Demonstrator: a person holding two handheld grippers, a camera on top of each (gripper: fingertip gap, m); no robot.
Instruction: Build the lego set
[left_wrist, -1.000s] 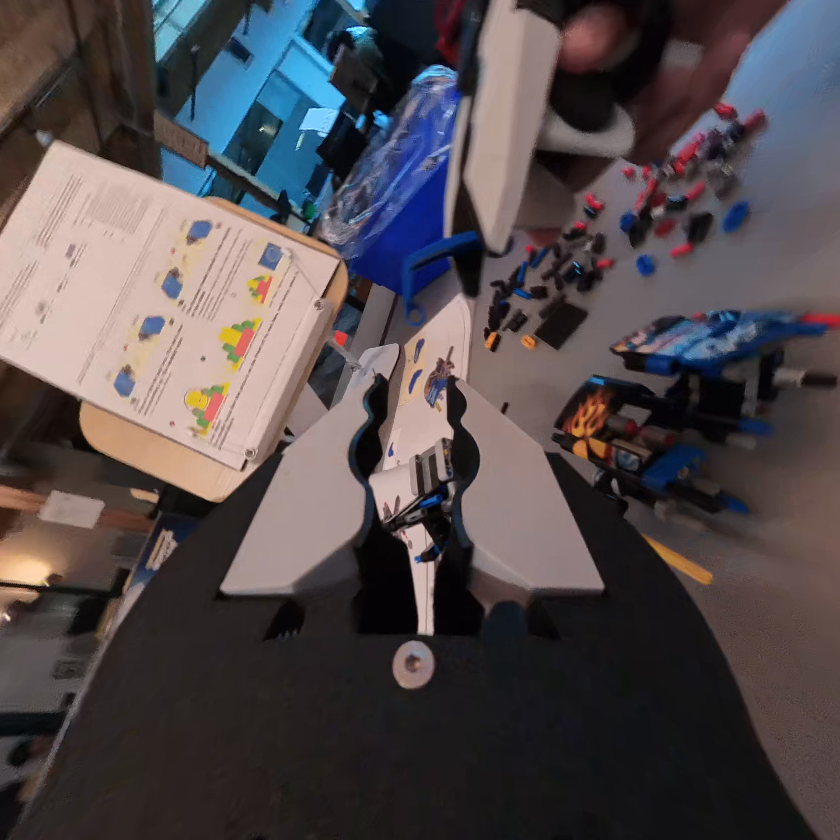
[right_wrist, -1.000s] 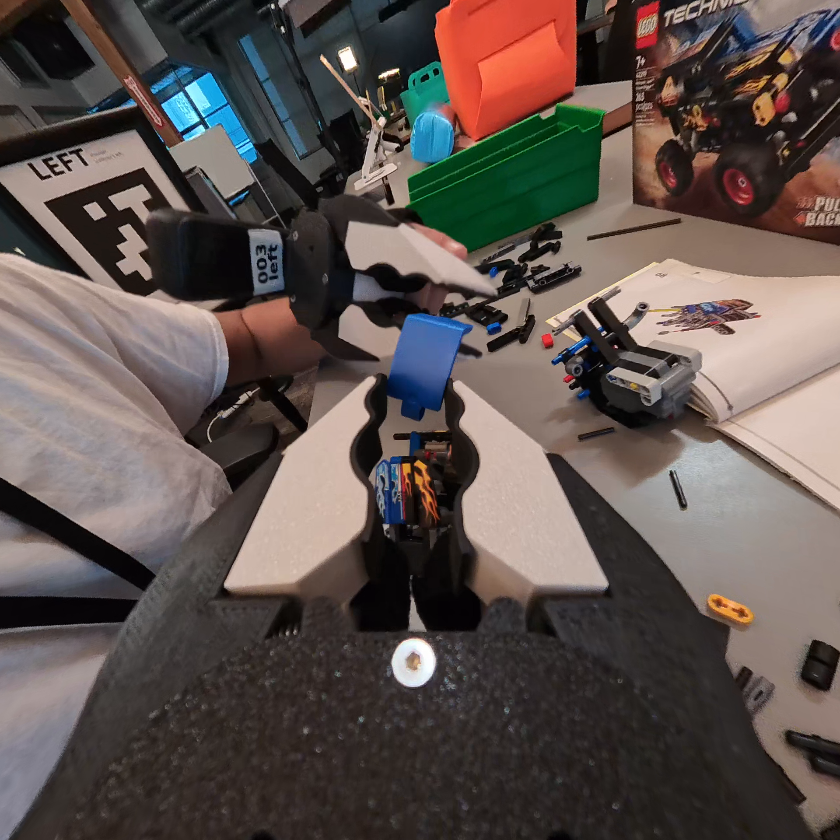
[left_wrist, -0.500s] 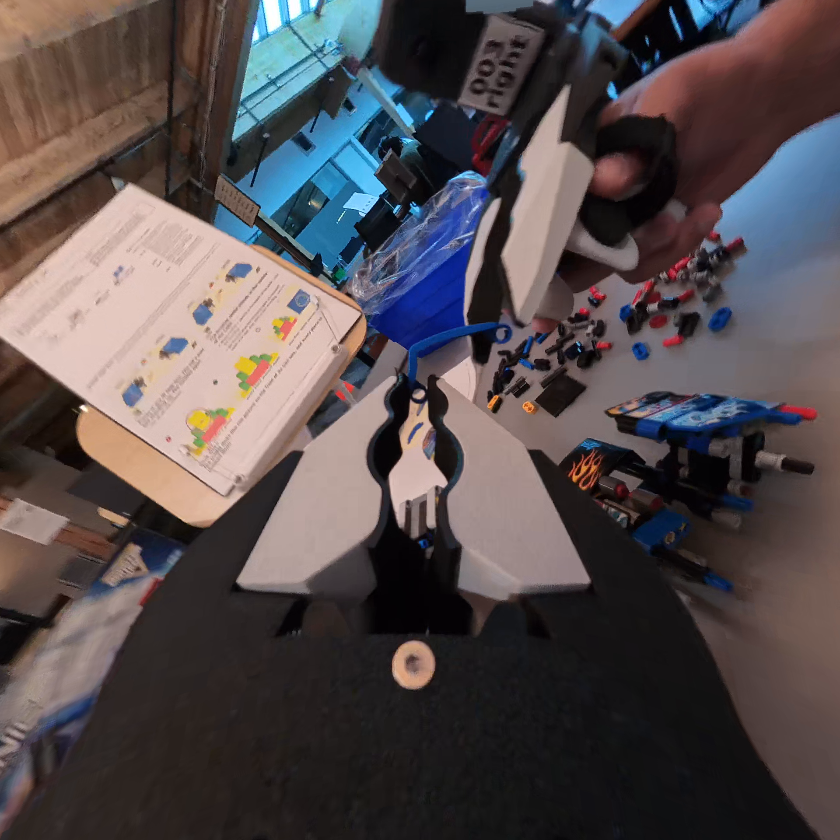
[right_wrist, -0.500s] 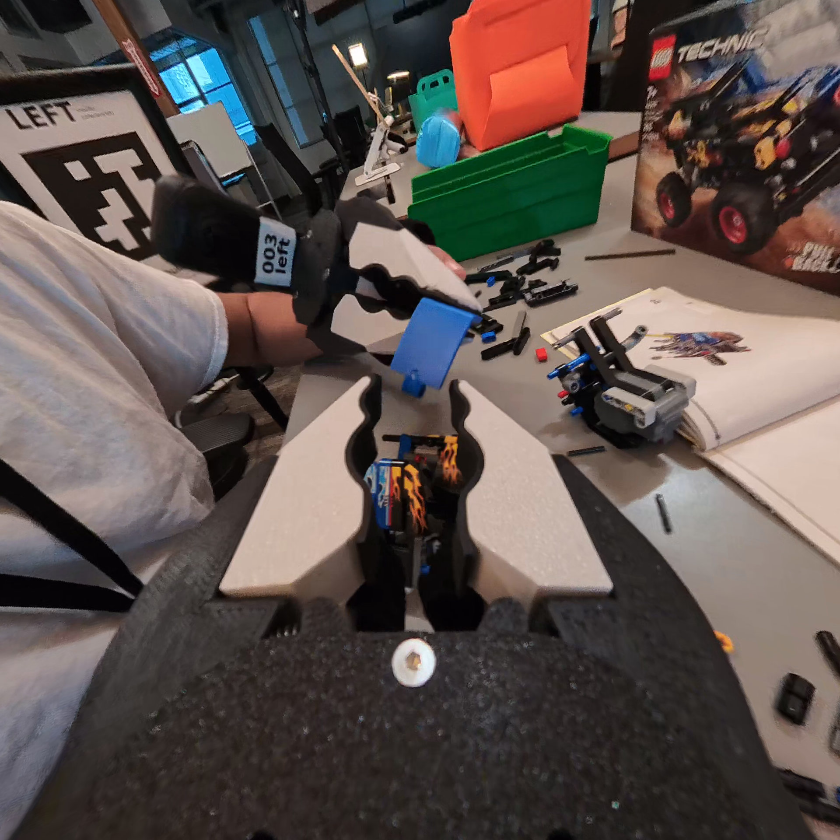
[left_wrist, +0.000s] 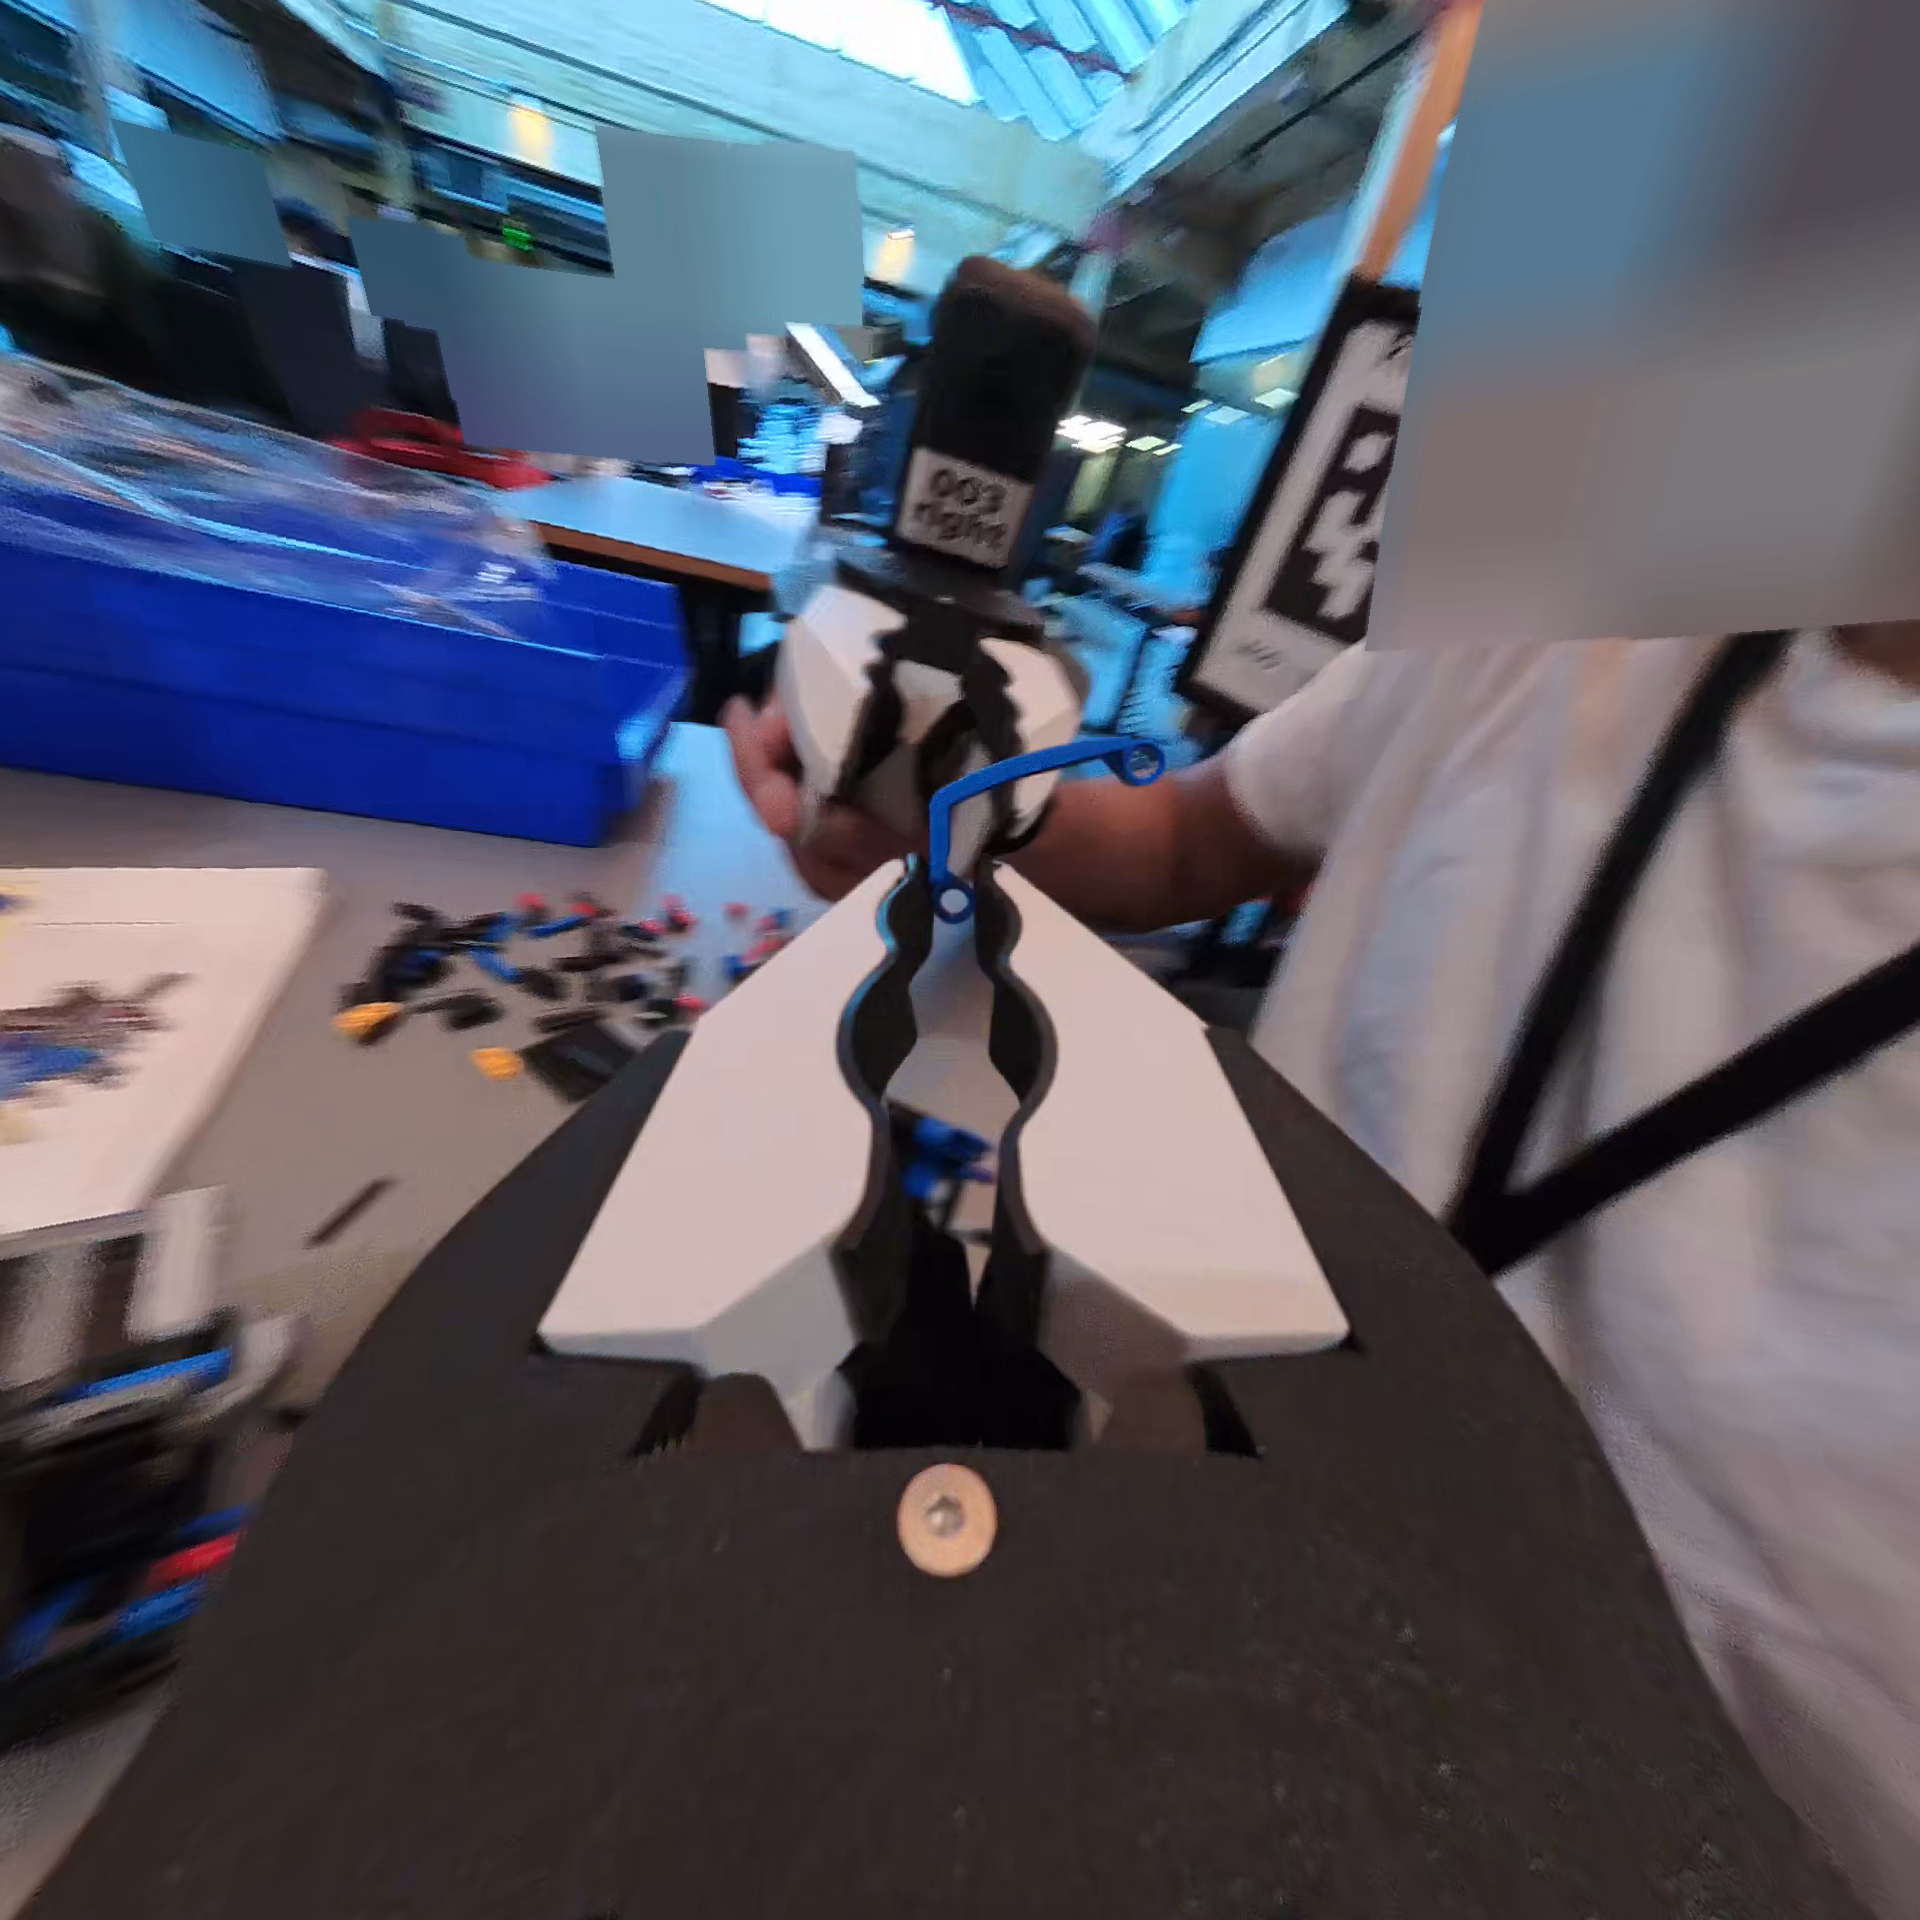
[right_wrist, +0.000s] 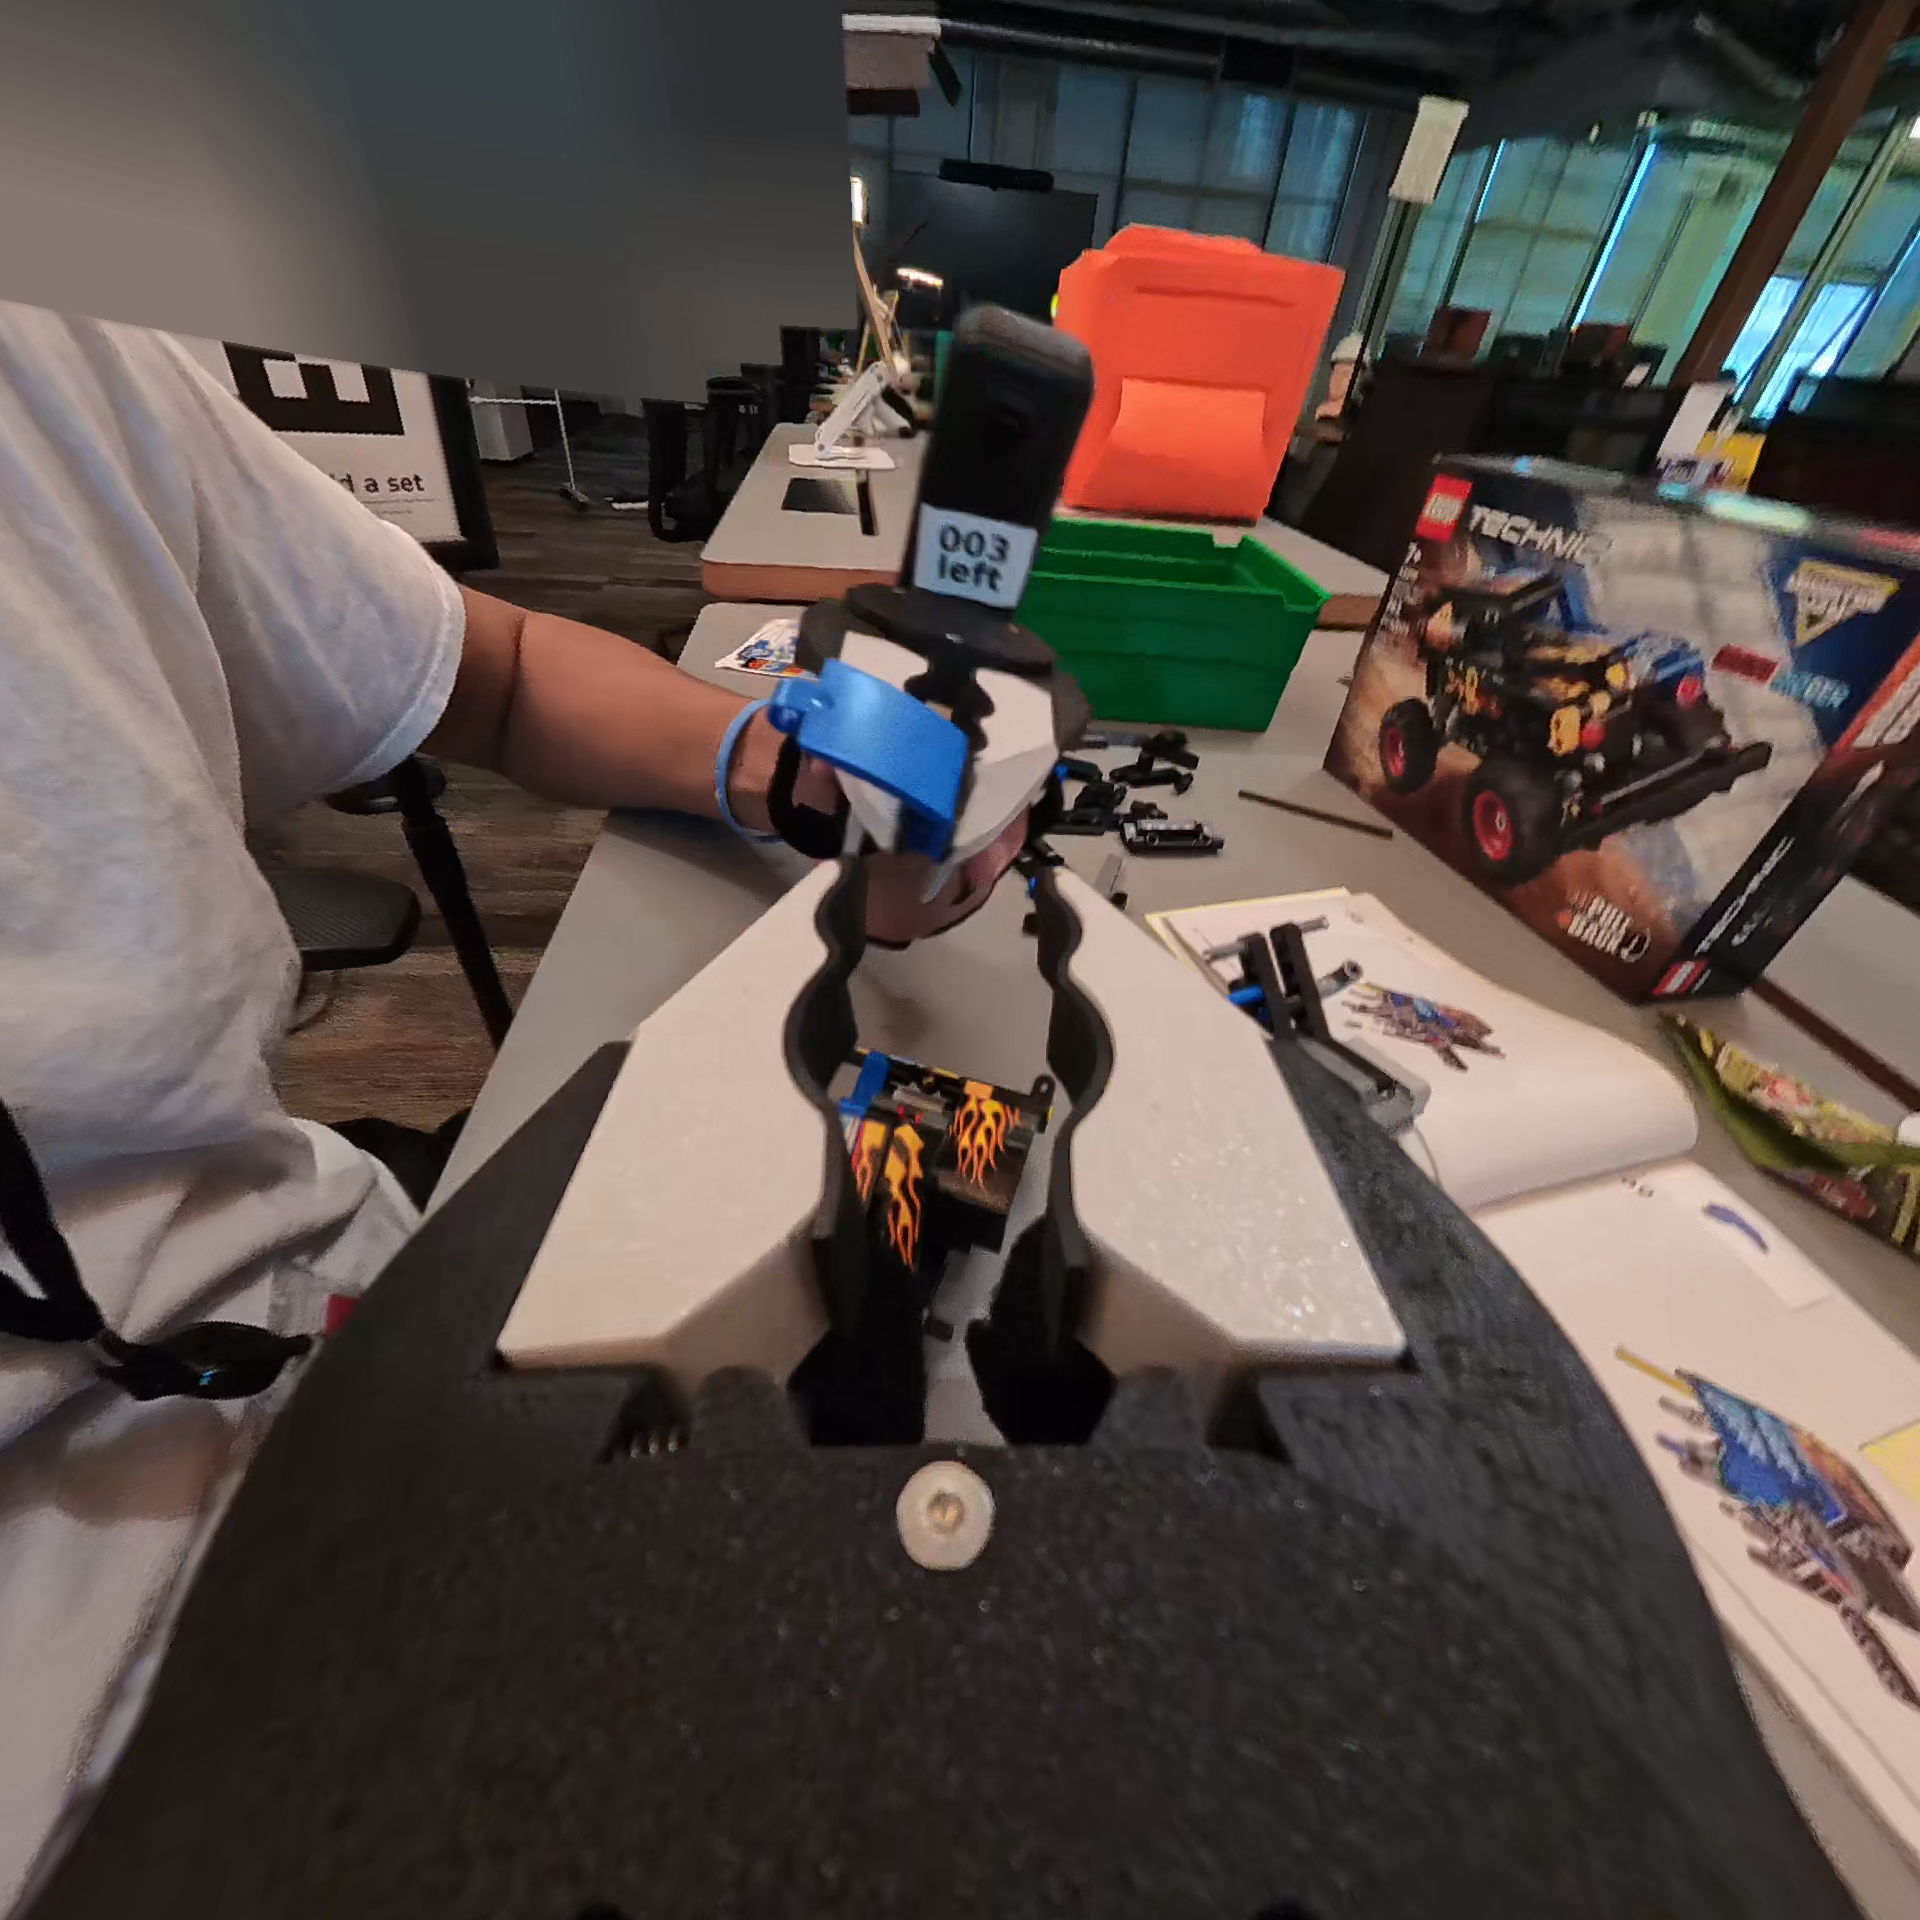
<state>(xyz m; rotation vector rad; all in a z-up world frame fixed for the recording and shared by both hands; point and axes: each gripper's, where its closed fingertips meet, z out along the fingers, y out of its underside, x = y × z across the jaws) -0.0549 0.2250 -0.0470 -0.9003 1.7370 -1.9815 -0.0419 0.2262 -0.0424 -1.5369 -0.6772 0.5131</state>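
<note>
The left gripper (left_wrist: 948, 883) is raised off the table and pinches a curved blue panel (left_wrist: 1013, 790) at its very tip, the fingers closed on the panel's looped lower end; seen edge-on from the left wrist view the panel is a thin blue line arching up and to the right, while the right wrist view shows its broad face, the blue panel (right_wrist: 883, 753) lying across the front of the left gripper (right_wrist: 940, 831). The right gripper (right_wrist: 940, 899) faces it from close by, its fingers spread with a clear gap between them and nothing held; in the left wrist view the right gripper (left_wrist: 920, 758) appears just behind the panel. Below, seen through the gap in the right gripper's fingers, the partly built truck body (right_wrist: 940, 1143) with orange flame stickers sits on the grey table (right_wrist: 644, 914). To the right lie an open instruction booklet (right_wrist: 1538, 1091) with a small grey and black subassembly (right_wrist: 1299, 987) on its edge, the set's box (right_wrist: 1621, 727), a green tray (right_wrist: 1164, 623) and scattered loose pieces (left_wrist: 540, 977)
</note>
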